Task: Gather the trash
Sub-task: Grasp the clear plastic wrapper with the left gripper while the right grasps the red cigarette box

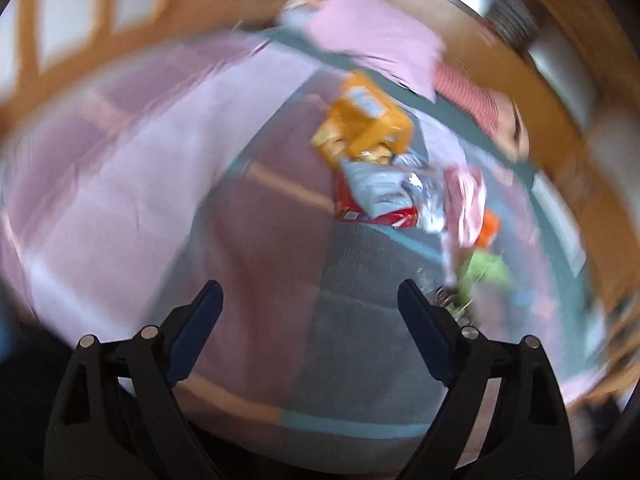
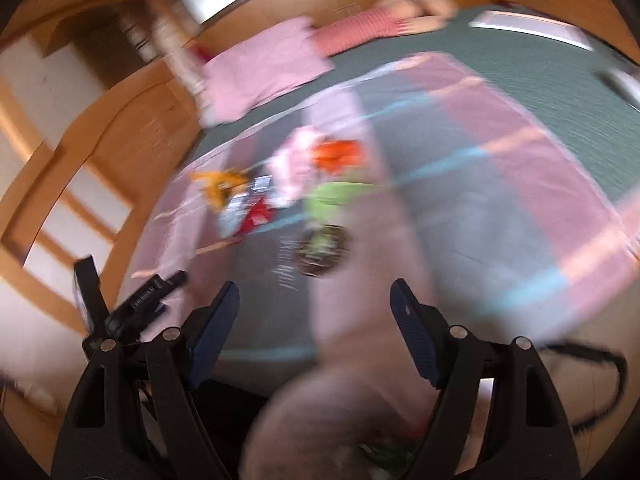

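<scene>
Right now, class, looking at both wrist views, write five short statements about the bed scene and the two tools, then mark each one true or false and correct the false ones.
1. The left tool grips the orange wrapper. False: its jaws stand open and empty, apart from the wrapper.
2. The right tool is open with nothing pinched. True.
3. The wrappers lie on a bare wooden floor. False: they lie on a pink and grey checked blanket.
4. A green piece of litter lies next to an orange-red one. True.
5. The red and silver wrapper lies beside the orange wrapper. True.
</scene>
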`<state>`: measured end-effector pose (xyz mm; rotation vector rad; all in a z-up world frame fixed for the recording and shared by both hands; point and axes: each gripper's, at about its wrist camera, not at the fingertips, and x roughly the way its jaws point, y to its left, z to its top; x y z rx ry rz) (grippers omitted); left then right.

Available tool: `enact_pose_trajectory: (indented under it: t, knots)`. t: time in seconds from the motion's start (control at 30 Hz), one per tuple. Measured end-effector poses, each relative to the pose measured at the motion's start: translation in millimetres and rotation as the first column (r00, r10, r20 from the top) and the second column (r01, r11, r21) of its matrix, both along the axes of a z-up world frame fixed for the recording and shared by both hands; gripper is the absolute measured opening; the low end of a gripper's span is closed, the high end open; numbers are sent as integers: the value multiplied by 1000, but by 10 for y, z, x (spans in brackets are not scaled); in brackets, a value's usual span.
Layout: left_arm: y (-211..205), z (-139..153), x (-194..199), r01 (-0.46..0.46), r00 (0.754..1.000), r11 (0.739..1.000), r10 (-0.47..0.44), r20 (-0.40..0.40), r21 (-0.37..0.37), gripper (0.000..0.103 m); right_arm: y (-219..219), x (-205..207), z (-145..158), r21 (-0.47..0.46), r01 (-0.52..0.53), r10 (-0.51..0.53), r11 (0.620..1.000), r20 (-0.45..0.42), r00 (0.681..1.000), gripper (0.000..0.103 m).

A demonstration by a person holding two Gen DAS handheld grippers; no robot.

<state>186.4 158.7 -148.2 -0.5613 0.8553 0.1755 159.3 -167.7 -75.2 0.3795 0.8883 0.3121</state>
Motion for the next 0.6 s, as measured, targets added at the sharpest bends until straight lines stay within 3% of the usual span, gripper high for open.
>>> enact_pose_trajectory:
  t: [0.07,0.13,0.23,0.37,0.43,0.47,0.5,0.53,0.6]
  knots:
    - [33,37,-87,-36,998,999,36,41,-5,89,322,288,-25,0,-63,63,998,9,998,72]
    - [-24,162,-198,-71,991,994,61,121,84,93,701,670,-109,15,-113,113,994,0,994,72]
    - [-112,261,-253,-72,981,985,41,189,158,96,1154,1214,-334,58,-141,144,988,-54,988,72]
    - [-20,249,-281,-113,978,988,92,187,105,96,1530,1820,-720,58,-98,106,994,-154,982,72]
    - [86,205,-269,-143,978,988,132,162,57,96,1580,1984,-864,54,-64,74,996,-191,979,62]
    - [107,182,-248,-149,978,988,140,155,48,96,1582,2033,-903,48,-48,57,998,-200,978,50]
    - [121,162,-227,-158,978,986,149,144,49,96,1578,2064,-922,46,-40,49,998,-197,979,24]
    - [125,146,-219,-167,978,984,158,136,56,96,1568,2064,-931,51,-49,58,998,-195,979,15]
    - [142,142,-232,-182,976,982,174,130,50,96,1552,2011,-900,57,-71,80,996,-182,980,9]
